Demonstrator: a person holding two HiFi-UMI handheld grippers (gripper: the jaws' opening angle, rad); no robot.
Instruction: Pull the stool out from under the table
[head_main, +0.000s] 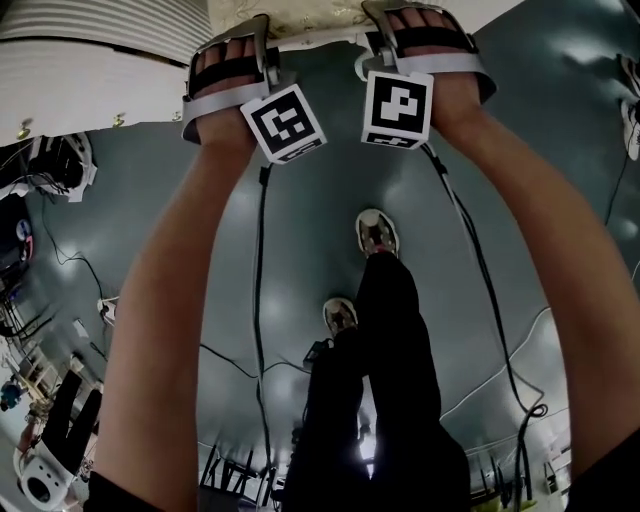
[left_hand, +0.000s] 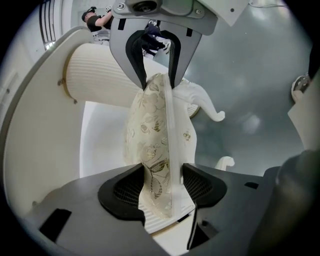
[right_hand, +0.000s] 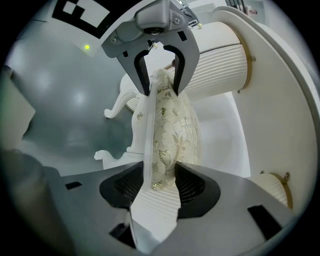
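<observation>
Jaws on opposite ends of the stool (left_hand: 155, 130), lengthwise.

Up at twelve o'clock in the head view: black straps (head_main: 228, 78) on grey frames (head_main: 215, 104), each carrying a white marker cube (head_main: 284, 122) patterned with black squares. Black cables (head_main: 262, 300) run toward six. Black trousers (head_main: 390, 380), pale shoes (head_main: 376, 231). The left gripper (left_hand: 160, 192) and right gripper (right_hand: 159, 186) have grey shells and black meshed pads (left_hand: 125, 190).

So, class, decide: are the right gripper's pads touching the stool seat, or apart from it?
Touching. The right gripper view shows the stool seat between the right gripper's pads: cushion against one, white rim against the other, no gap.
</observation>
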